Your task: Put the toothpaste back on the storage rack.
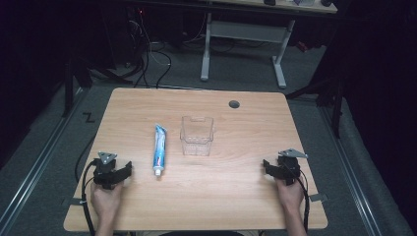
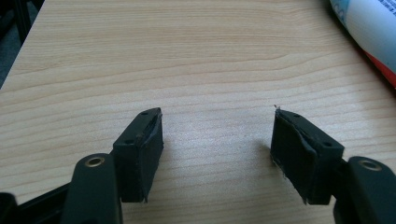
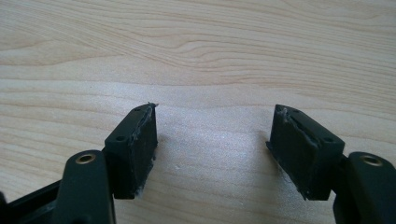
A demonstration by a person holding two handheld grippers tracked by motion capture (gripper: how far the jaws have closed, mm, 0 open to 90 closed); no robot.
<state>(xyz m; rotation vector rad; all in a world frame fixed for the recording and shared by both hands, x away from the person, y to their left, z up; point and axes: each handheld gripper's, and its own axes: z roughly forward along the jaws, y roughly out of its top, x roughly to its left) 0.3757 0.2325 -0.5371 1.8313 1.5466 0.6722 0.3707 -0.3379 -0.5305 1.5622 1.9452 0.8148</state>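
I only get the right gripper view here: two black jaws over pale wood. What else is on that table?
Observer: A toothpaste tube lies on the table, its cap toward the person.
Operator: Anything beside it?
Observer: A clear plastic container stands just right of the tube, apart from it, with nothing visible inside.
Operator: And the other hand?
Observer: The left gripper rests near the table's front left, jaws open, holding nothing; the tube is close to its right.
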